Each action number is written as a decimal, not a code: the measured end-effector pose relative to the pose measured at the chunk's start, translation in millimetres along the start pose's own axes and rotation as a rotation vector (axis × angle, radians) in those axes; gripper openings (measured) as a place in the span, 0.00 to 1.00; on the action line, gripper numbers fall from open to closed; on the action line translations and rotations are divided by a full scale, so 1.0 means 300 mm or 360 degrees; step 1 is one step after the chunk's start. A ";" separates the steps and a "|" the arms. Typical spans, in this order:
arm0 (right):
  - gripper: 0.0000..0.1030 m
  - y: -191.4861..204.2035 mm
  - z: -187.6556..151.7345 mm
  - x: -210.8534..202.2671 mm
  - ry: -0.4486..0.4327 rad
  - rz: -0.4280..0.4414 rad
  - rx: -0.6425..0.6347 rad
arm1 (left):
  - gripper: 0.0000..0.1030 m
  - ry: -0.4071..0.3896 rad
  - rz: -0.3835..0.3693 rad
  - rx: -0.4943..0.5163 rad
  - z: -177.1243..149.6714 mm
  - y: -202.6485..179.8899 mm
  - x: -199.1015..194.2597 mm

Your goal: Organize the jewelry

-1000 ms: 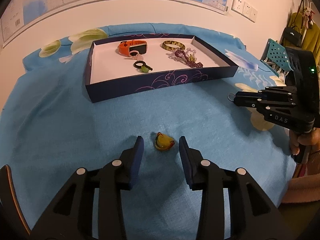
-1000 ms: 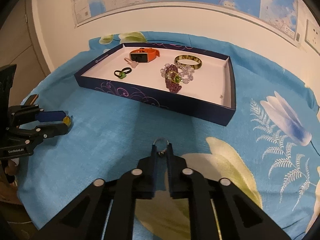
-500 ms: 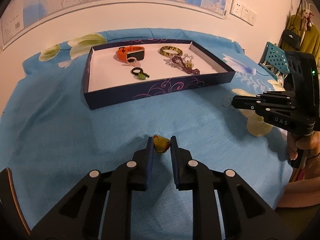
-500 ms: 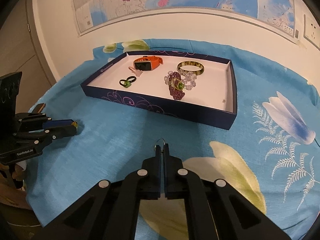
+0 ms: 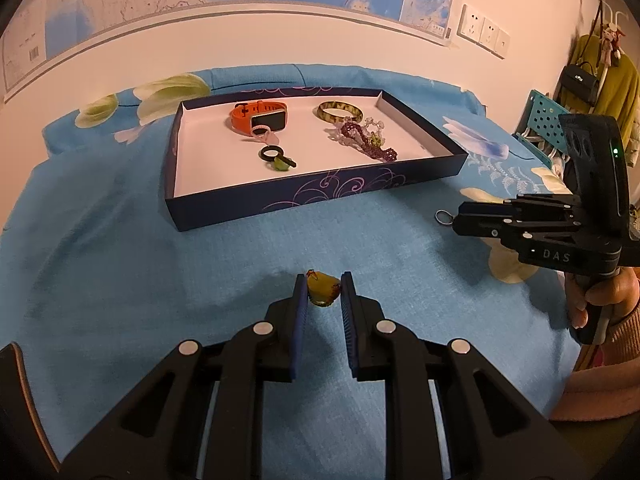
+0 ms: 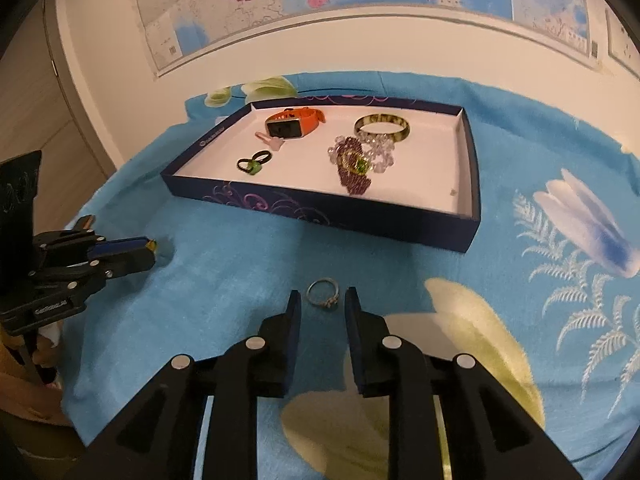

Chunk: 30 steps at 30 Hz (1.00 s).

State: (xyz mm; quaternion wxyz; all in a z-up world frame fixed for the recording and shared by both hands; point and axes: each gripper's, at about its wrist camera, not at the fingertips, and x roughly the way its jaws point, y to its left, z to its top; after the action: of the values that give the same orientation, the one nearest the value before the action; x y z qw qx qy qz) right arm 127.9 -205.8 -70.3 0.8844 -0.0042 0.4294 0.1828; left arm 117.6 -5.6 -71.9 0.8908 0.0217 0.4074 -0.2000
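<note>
- The yellow-green pendant point(image 5: 323, 290) sits between the blue pads of the left gripper point(image 5: 323, 294), which pinches it just over the blue floral cloth point(image 5: 120, 264); it is not yet in the box.
- The silver ring point(image 6: 323, 293) lies flat on the cloth between the fingers of the right gripper point(image 6: 322, 305). These jaws have just been opening and now stand spread, with a gap on each side of the ring, so it appears to be let go.
- In the left wrist view the ring seems to stick out at the tip of the right gripper; whether it touches a pad there, one cannot tell.
- The dark blue box point(image 5: 312, 196) stands well apart, further back on the cloth. It already holds an orange smartwatch point(image 5: 262, 117), a mottled bangle point(image 5: 340, 110), a purple beaded bracelet point(image 5: 370, 145), a small pink piece point(image 5: 265, 133) and a black ring with green stone point(image 5: 277, 158).
- As a judgement, most of the task is done: five or so pieces are inside, and two remain outside. The pendant must be carried to the box, and the ring must be grasped again and carried too.
</note>
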 end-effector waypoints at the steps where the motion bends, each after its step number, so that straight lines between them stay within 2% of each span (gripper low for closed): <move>1: 0.21 0.004 0.005 0.008 0.0009 -0.0011 -0.0013 | 0.17 0.0002 -0.0006 -0.0002 0.001 0.000 0.002; 4: 0.26 0.010 0.012 0.031 0.0043 -0.0043 -0.0047 | 0.17 0.0003 -0.0012 -0.0005 0.002 0.000 0.007; 6: 0.25 0.030 0.013 0.038 0.0053 -0.0074 -0.0111 | 0.17 0.0005 -0.0014 -0.0008 0.002 0.003 0.012; 8: 0.17 0.047 0.013 0.042 0.0057 -0.0090 -0.0154 | 0.17 0.0005 -0.0014 -0.0012 0.003 0.005 0.015; 12: 0.15 0.052 0.013 0.046 0.0053 -0.0094 -0.0164 | 0.17 -0.0002 -0.0016 -0.0021 0.006 0.007 0.017; 14: 0.03 0.042 0.014 0.038 0.0032 -0.0079 -0.0133 | 0.17 -0.0010 -0.0017 -0.0022 0.009 0.006 0.015; 15: 0.03 0.032 0.018 0.028 0.0014 -0.0067 -0.0109 | 0.17 -0.0013 -0.0018 -0.0022 0.010 0.006 0.013; 22: 0.03 0.010 0.018 0.028 0.0003 0.0004 -0.0031 | 0.17 -0.0025 -0.0024 -0.0026 0.020 0.012 0.010; 30: 0.02 0.018 0.027 0.013 -0.0025 0.0040 -0.0029 | 0.17 -0.0018 -0.0029 -0.0031 0.020 0.018 0.018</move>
State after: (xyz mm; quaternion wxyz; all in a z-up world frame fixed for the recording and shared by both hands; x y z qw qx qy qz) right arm 134.4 -198.3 -67.4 0.8853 -0.0055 0.4208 0.1979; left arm 127.1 -3.7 -72.5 0.8913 0.0081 0.4046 -0.2044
